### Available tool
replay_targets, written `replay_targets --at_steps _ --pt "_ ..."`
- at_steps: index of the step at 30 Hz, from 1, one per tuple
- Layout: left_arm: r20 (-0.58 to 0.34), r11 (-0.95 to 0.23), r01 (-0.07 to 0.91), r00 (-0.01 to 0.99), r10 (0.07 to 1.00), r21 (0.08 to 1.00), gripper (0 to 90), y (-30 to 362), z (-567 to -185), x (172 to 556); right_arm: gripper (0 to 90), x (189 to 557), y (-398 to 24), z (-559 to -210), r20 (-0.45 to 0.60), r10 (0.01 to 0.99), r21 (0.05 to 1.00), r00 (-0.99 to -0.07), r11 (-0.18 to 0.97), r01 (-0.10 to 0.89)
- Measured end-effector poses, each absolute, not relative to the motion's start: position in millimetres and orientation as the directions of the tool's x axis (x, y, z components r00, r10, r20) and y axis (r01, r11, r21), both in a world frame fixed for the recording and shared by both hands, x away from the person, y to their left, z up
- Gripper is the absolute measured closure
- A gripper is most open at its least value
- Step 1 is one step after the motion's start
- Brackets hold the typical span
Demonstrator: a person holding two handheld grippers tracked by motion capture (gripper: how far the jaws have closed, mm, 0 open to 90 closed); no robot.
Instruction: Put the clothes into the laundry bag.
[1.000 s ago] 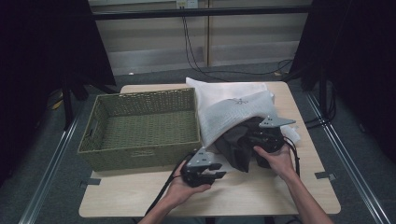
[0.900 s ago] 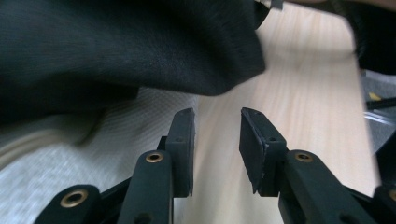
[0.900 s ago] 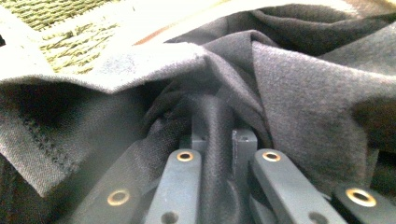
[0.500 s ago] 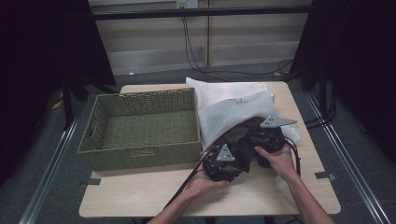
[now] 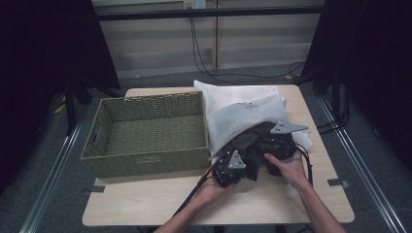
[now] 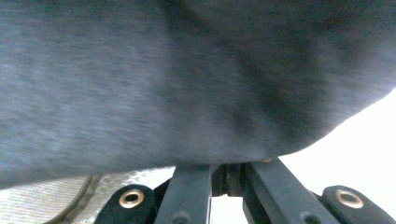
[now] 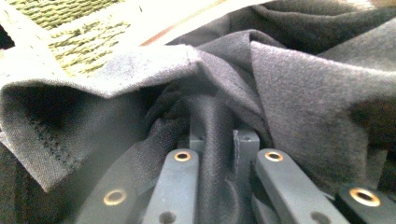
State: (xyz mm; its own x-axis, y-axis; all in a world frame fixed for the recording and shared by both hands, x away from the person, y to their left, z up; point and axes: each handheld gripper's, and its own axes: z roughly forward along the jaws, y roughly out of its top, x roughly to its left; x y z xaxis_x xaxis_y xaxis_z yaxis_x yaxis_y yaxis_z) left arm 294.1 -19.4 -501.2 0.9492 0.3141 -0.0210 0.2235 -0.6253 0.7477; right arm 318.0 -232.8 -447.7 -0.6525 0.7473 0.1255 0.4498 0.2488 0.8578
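Low and right of centre in the high view, the left gripper (image 5: 232, 167) has just been closing and now pinches the near edge of the dark garment (image 5: 252, 145); in the left gripper view grey cloth (image 6: 187, 79) hangs over the shut jaws. The right gripper (image 5: 277, 145), just to its right, is clamped on a fold of the same cloth (image 7: 212, 135) (bunched between its jaws). The garment lies half inside a white mesh bag (image 5: 243, 114), beside the green wicker basket (image 5: 145, 160) at centre left.
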Motion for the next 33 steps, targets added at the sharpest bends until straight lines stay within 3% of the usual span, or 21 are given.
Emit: replay_targets --at_steps 9,21,26,33 --pt "-0.111 -0.546 0.244 0.958 0.265 0.802 90.0 -2.3 -490.1 288.1 81.9 318.6 -229.2 -447.1 0.137 0.734 0.861 -0.665 0.244 0.446" --pt "-0.066 -0.551 0.163 0.979 0.192 0.819 90.0 9.0 -474.6 274.8 81.9 337.3 -218.8 -450.0 0.127 0.753 0.854 -0.646 0.248 0.457" --pt "-0.099 -0.512 0.193 0.974 0.206 0.837 90.0 12.3 -472.0 273.4 81.9 346.0 -214.8 -460.2 0.151 0.759 0.844 -0.633 0.235 0.483" --pt "-0.086 -0.527 0.163 0.982 0.167 0.834 90.0 14.3 -471.6 271.4 82.2 357.9 -214.1 -464.6 0.137 0.789 0.859 -0.599 0.208 0.469"
